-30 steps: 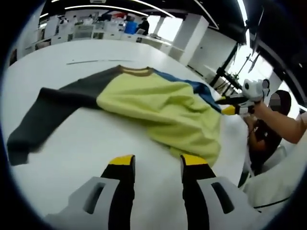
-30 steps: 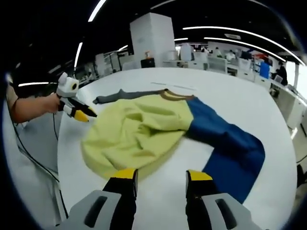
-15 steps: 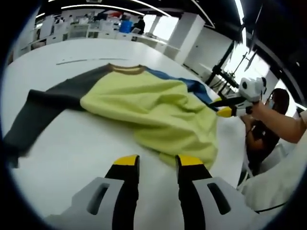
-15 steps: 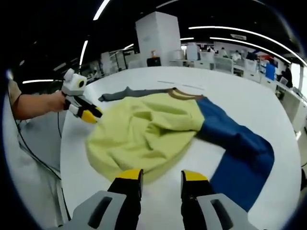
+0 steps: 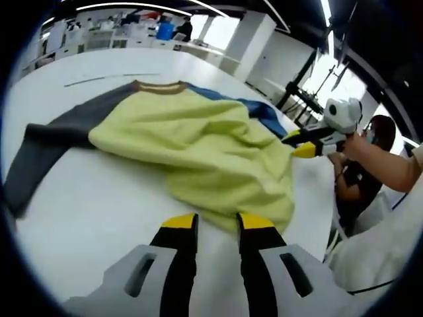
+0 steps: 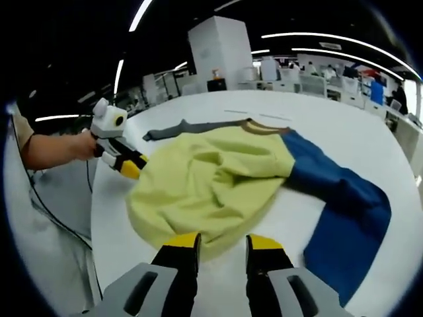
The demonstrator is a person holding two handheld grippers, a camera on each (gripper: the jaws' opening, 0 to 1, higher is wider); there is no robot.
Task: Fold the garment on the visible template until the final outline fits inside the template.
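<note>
A sweatshirt lies crumpled on the white table [image 5: 79, 198], with a yellow body [image 5: 198, 142], a dark grey sleeve [image 5: 46, 142], a blue sleeve [image 5: 261, 112] and a brown collar [image 5: 158, 86]. My left gripper [image 5: 217, 223] is open with a narrow gap, its yellow tips at the near hem. The right gripper [image 5: 305, 144] comes in from the right at the body's edge. In the right gripper view the yellow body [image 6: 211, 178] and blue sleeve [image 6: 344, 211] spread ahead. My right gripper [image 6: 223, 242] is open at the hem. The left gripper [image 6: 127, 165] touches the body's left edge.
A faint thin line [image 5: 112, 78] runs across the table beyond the collar. The table's edge [image 6: 99, 218] drops off beside the left gripper. A person [image 5: 370, 142] sits past the table's right side. Desks and a white pillar [image 6: 221, 53] stand far behind.
Both grippers have moved forward to the yellow hem, and the jaws of each have drawn closer together. The sweatshirt lies as before.
</note>
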